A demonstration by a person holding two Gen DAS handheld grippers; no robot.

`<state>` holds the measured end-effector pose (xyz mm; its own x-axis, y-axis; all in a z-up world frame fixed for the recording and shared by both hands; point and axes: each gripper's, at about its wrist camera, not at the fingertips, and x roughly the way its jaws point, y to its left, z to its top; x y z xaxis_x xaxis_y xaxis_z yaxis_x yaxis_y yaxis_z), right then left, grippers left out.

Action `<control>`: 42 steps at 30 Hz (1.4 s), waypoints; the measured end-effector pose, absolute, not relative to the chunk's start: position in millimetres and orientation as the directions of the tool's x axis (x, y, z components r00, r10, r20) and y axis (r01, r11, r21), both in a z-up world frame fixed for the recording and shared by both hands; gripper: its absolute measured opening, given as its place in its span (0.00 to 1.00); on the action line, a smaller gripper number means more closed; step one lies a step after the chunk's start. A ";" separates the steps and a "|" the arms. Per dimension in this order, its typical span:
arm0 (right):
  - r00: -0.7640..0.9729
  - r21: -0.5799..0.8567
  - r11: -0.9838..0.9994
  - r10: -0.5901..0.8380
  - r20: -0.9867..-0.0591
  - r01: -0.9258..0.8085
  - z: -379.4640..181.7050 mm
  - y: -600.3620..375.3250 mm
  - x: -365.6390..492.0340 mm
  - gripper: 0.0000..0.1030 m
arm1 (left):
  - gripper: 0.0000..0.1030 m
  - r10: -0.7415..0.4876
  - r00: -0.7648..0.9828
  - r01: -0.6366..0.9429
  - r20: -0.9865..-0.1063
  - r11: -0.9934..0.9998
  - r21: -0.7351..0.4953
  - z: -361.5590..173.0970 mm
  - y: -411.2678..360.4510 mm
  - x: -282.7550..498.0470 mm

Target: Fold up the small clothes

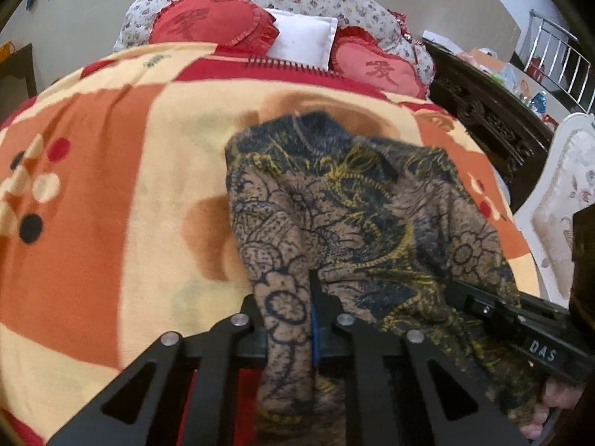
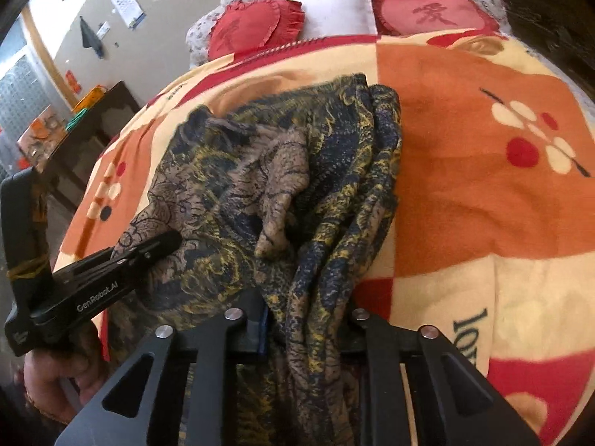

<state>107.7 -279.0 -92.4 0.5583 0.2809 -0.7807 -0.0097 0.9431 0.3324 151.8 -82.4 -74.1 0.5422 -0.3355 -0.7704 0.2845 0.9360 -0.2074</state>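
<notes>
Evidently you have both the left claw [image 1: 297, 319] and the right claw [image 2: 297, 319] clamped on the near edge of the patterned garment [image 1: 346, 200], its far part on the bed's blanket [image 1: 111, 193], ready to fold.

Your left gripper [image 1: 297, 319]: matt black metal or plastic, can't tell which, with shiny silver rivets; a strip of blue padding shows on one finger. Pinched in it, the garment [image 1: 357, 215] is soft woven cloth, dull, slightly fuzzy, navy-tan-yellow print. Under it, the blanket [image 1: 111, 193] looks plush fleece, matt. Your right gripper [image 2: 305, 319] has the same matt black finish. Far ahead, the heart cushions [image 2: 427, 11] look like smooth red fabric with ruffles.
</notes>
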 end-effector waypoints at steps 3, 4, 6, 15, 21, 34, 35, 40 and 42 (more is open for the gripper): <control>0.539 0.423 0.906 0.354 -0.764 0.005 -95.2 -270.8 110.1 0.21 | 0.13 -0.278 0.567 0.299 -0.776 0.947 -0.120 -65.7 -67.2 152.2; 0.530 0.434 0.901 0.365 -0.766 0.008 -97.3 -263.3 112.1 0.21 | 0.13 -0.273 0.557 0.300 -0.784 0.947 -0.117 -66.1 -58.9 155.0; 0.524 0.460 0.888 0.386 -0.759 0.012 -100.5 -250.5 117.1 0.21 | 0.13 -0.263 0.547 0.291 -0.795 0.950 -0.115 -67.5 -43.3 159.5; 0.513 0.529 0.844 0.491 -0.704 -0.081 -105.7 -197.5 139.8 0.21 | 0.14 -0.173 0.579 0.238 -0.797 0.970 -0.037 -67.5 12.6 175.6; 0.531 0.533 0.838 0.505 -0.680 -0.115 -116.8 -207.8 138.8 0.21 | 0.23 -0.189 0.574 0.298 -0.797 0.954 -0.011 -90.6 7.2 176.7; 0.462 0.688 0.720 0.642 -0.612 -0.088 -125.3 -229.5 119.8 0.33 | 0.74 -0.417 0.365 0.263 -0.832 0.904 -0.338 -94.1 22.9 179.3; 0.454 0.700 0.709 0.653 -0.606 -0.085 -126.6 -228.1 113.9 0.37 | 0.74 -0.433 0.362 0.278 -0.826 0.896 -0.347 -93.9 26.2 170.8; 0.445 0.820 0.571 0.742 -0.502 -0.027 -142.9 -247.9 76.1 0.38 | 0.74 -0.534 0.322 0.310 -0.782 0.840 -0.446 -95.4 58.8 130.2; 0.443 0.844 0.536 0.762 -0.473 -0.021 -145.5 -251.4 62.6 0.38 | 0.74 -0.579 0.295 0.324 -0.760 0.809 -0.490 -96.9 67.8 113.5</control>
<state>62.6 -251.4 -145.5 0.4434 0.7617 -0.4725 -0.0211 0.5359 0.8440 113.5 67.8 -96.9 0.2952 -0.5788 -0.7601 0.3241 0.8091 -0.4902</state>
